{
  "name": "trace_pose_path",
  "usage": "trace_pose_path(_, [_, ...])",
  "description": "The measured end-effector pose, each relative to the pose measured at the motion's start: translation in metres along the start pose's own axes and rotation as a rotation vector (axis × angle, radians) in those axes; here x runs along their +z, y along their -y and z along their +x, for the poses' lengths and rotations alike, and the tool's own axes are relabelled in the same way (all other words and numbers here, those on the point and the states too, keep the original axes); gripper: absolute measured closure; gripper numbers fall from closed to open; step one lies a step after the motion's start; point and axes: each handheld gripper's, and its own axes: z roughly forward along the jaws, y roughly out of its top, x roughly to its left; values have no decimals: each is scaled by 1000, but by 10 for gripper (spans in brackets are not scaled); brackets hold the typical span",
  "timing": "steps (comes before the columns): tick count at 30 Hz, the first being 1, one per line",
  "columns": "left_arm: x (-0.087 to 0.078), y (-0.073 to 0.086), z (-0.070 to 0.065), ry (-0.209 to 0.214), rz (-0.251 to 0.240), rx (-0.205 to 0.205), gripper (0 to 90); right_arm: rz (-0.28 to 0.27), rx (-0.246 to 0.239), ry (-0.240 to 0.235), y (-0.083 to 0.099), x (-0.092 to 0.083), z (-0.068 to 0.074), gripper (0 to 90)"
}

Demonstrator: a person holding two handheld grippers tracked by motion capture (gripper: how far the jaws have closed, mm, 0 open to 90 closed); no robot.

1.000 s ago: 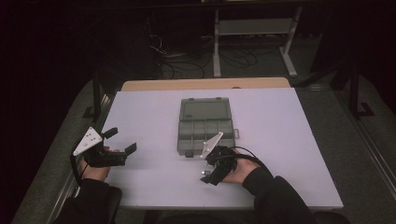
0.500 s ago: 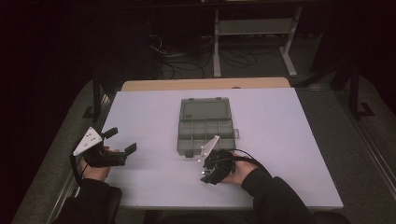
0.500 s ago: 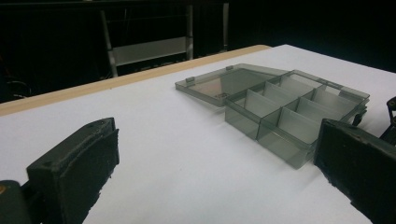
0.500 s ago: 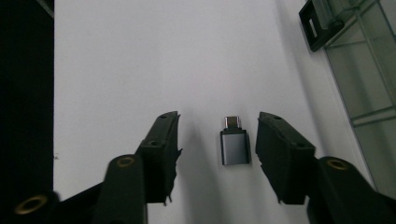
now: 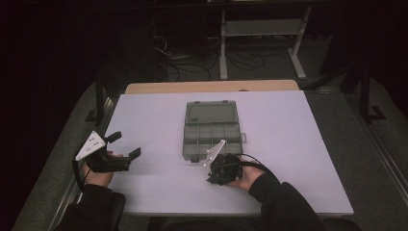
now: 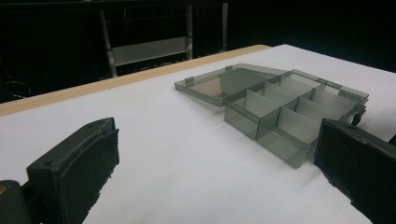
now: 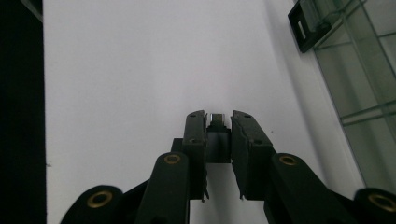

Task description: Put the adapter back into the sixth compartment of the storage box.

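A grey see-through compartment box (image 5: 211, 140) lies open mid-table, its lid (image 5: 210, 113) folded flat behind it and its compartments looking empty. My right gripper (image 5: 210, 178) sits just in front of the box's near edge, pointing down at the table. In the right gripper view its jaws (image 7: 218, 120) are shut on a small grey metallic piece (image 7: 217, 116), with the box wall (image 7: 369, 70) and a black latch (image 7: 308, 28) to the right. My left gripper (image 5: 126, 144) rests open near the table's left edge. Its jaws stand wide apart (image 6: 217, 154), facing the box (image 6: 280, 116).
The white table top (image 5: 288, 144) has a wooden strip (image 5: 211, 86) along its far edge. Beyond it, on a dark floor, stand a metal frame (image 5: 262, 29) and loose cables (image 5: 178, 57). Bare table surface lies to the left and right of the box.
My right gripper has edged slightly left and tipped a little lower in front of the box. The left gripper has stayed still and open.
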Motion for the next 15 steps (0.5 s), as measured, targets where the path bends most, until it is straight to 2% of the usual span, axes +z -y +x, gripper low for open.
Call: trace_pose_path(15, [1,0,0,-3,1,0,0,-78,11,3,-9,-23,-5,749])
